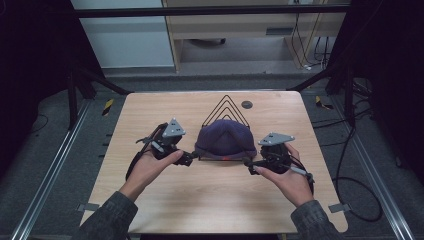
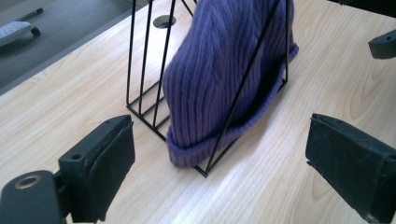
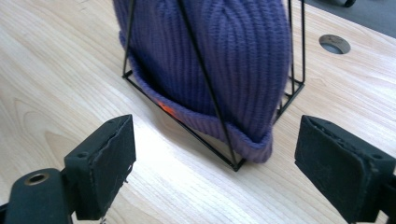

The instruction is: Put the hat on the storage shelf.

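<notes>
Beanie [image 1: 224, 139] sits draped over wire rack [image 1: 226, 106], table centre; left gripper [image 1: 189, 158] at nine o'clock, right gripper [image 1: 248, 162] at three, both jaws apart, empty. Placement looks done; withdrawal remains.

Desk [image 1: 150, 200]: light wood grain, rounded corners, a round grey cable hole [image 1: 246, 104] near its far edge.
Floor [image 1: 45, 150]: dark grey carpet all around the desk.
Rails [image 1: 50, 170]: pale metal tracks run along the floor at both sides of the desk.
Frame [image 1: 210, 11]: a black bar crosses above the far side; black slanted struts come down at left and right.
Far furniture [image 1: 225, 25]: a pale wooden unit with an open space beneath it.
White panel [image 1: 130, 35]: stands left of that unit.
Cables [image 1: 350, 165]: black loops lie on the carpet at right; more hang by the wooden unit.
Tape [image 1: 108, 106]: yellow-black striped markers on the floor near both far corners.
Light: dim, sides in deep shadow.
</notes>
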